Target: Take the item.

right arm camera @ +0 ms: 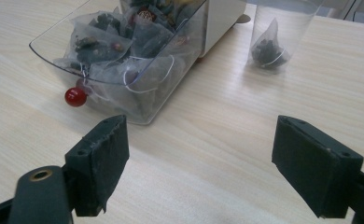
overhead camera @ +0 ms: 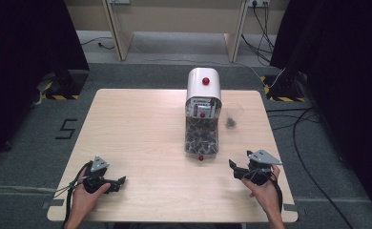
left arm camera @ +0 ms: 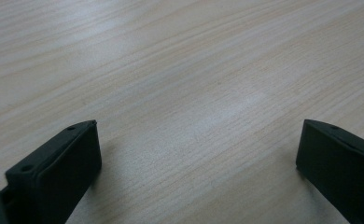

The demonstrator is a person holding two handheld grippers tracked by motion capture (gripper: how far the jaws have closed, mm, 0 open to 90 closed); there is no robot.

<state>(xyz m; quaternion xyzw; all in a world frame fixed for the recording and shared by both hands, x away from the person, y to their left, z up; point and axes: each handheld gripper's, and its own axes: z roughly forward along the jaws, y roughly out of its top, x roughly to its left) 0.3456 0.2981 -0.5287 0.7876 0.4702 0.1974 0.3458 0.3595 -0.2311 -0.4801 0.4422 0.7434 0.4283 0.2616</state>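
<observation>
Clear plastic drawer (right arm camera: pixel 124 70) of tea bags sits pulled out mid-desk (overhead camera: pixel 136 143), a bagged cup (right arm camera: pixel 276 37) beside it, while the right gripper (right arm camera: pixel 201 163) and left gripper (left arm camera: pixel 196 158) rest near with jaws spread, empty.

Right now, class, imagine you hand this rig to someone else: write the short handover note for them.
Left gripper: open, empty, low over the near left of the table.
Right gripper: open, empty, near right, pointing toward the drawer.
Things: white dispenser at the middle back, its clear drawer pulled out toward you and full of tea bags; red knob on the drawer front. Clear cup to the right of the dispenser.
Done: drawer open, one tea bag already in the cup.
Left: probably push the drawer shut by its knob, or fetch more bags if wanted.
</observation>
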